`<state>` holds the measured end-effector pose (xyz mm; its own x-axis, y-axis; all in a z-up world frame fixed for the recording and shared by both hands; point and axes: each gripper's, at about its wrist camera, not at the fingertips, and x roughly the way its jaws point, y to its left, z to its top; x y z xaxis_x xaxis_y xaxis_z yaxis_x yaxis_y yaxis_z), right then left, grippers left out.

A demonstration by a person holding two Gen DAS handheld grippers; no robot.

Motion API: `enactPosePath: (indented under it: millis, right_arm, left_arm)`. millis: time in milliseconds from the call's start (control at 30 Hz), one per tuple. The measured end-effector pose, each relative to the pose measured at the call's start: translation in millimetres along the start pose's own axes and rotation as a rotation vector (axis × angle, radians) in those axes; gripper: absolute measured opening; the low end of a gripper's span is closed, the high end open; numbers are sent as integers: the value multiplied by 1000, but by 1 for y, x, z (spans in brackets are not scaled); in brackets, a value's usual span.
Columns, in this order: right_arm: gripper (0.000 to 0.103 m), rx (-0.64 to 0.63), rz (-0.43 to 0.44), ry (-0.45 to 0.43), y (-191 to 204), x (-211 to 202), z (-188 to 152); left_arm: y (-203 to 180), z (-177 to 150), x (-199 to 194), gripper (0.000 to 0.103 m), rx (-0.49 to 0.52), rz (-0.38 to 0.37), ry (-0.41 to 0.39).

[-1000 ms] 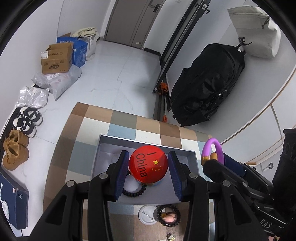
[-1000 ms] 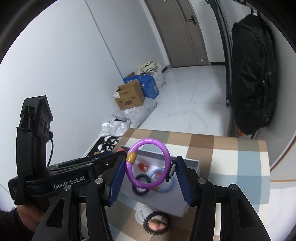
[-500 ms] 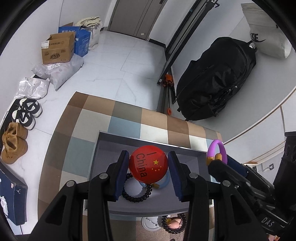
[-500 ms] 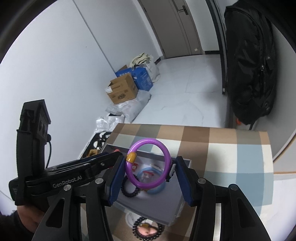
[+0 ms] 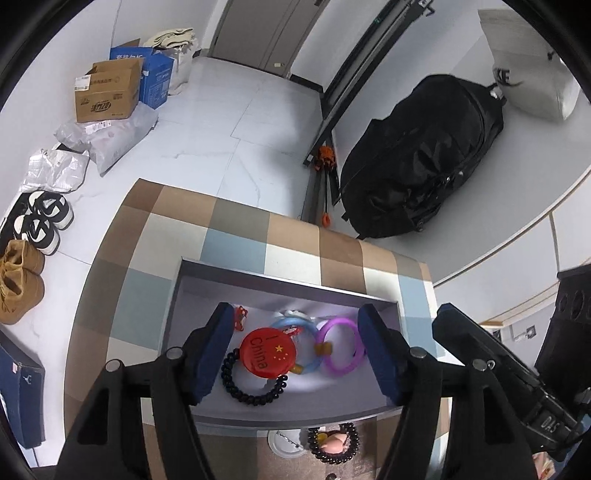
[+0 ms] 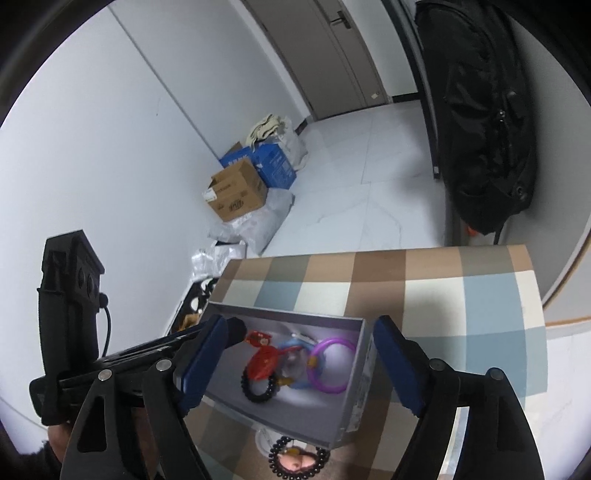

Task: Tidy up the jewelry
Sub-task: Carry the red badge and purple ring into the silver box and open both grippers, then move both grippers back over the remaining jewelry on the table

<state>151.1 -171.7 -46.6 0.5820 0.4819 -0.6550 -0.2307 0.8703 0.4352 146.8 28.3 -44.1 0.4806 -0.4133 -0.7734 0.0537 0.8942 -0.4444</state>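
Red badge (image 5: 268, 351) and purple ring (image 5: 341, 350) now lie dropped in the tray (image 5: 258, 280); both grippers (image 5: 295, 347) (image 6: 295, 363) gape empty.

purple bangle (image 5: 341, 350): glossy plastic | tray (image 5: 258, 280): matt grey | tablecloth (image 5: 236, 229): checked cloth

A home entryway: shoes (image 5: 44, 218), door (image 5: 258, 33), cardboard boxes (image 5: 107, 96) on tiled floor.
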Motion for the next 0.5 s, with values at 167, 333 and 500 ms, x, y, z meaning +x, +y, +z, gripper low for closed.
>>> enactPosePath:
  millis: [167, 333, 500]
  right_arm:
    - [86, 7, -21, -5, -5, -3, -1]
    - [95, 4, -39, -17, -4, -12, -7]
    - [97, -16, -51, -36, 1, -23, -11]
  left_arm:
    - [-2, -1, -2, 64, 3, 15, -4]
    - [-5, -6, -5, 64, 15, 52, -9]
    - [-8, -12, -14, 65, 45, 80, -27]
